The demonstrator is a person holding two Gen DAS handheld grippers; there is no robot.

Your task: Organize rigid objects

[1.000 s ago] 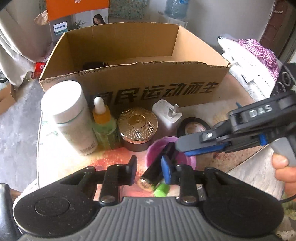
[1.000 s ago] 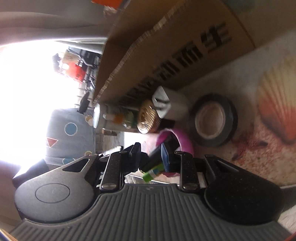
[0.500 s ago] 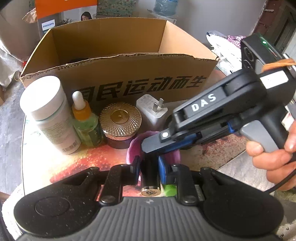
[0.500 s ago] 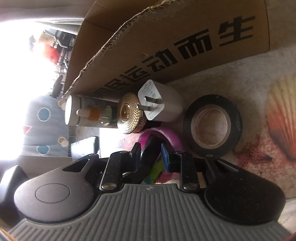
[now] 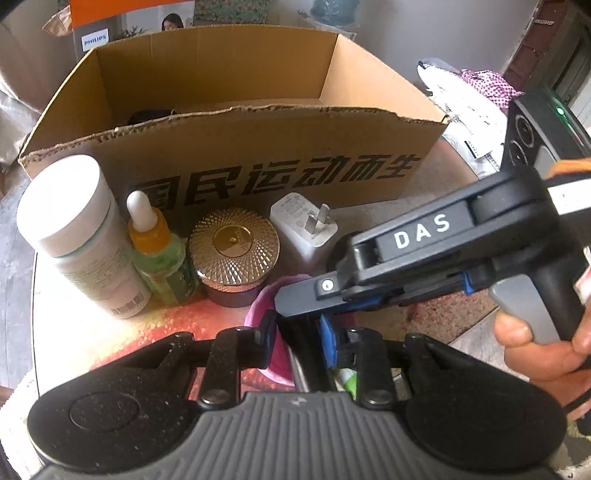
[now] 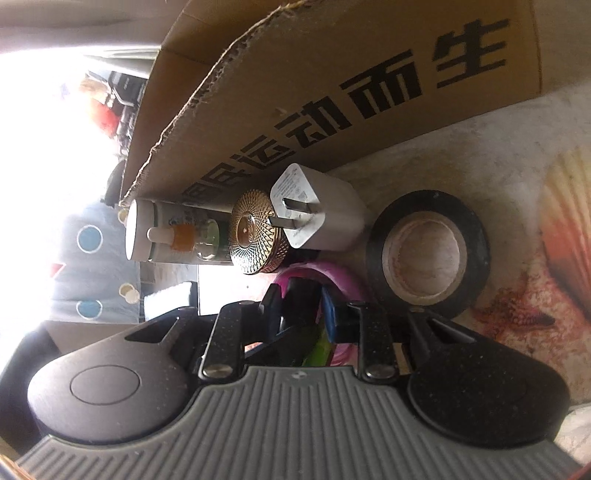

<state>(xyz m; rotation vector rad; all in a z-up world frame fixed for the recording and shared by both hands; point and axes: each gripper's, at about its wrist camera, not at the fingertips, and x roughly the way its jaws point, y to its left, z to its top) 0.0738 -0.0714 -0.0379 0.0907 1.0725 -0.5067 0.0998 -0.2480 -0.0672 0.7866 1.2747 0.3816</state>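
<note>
My left claw (image 5: 297,332), jaws easing apart, and right claw (image 6: 301,312), jaws closing, both pinch the black tube (image 5: 301,343) in the pink cup (image 5: 258,308). Only the right view shows the tape roll (image 6: 424,254), at two o'clock. A second ago the tube leaned; now it's upright.

Orange-white Philips carton (image 5: 110,22) behind cardboard box; checked pink cloth (image 5: 487,83) and white printed bag (image 5: 458,110) at right (both off table); polka-dot fabric (image 6: 85,266) beyond.
</note>
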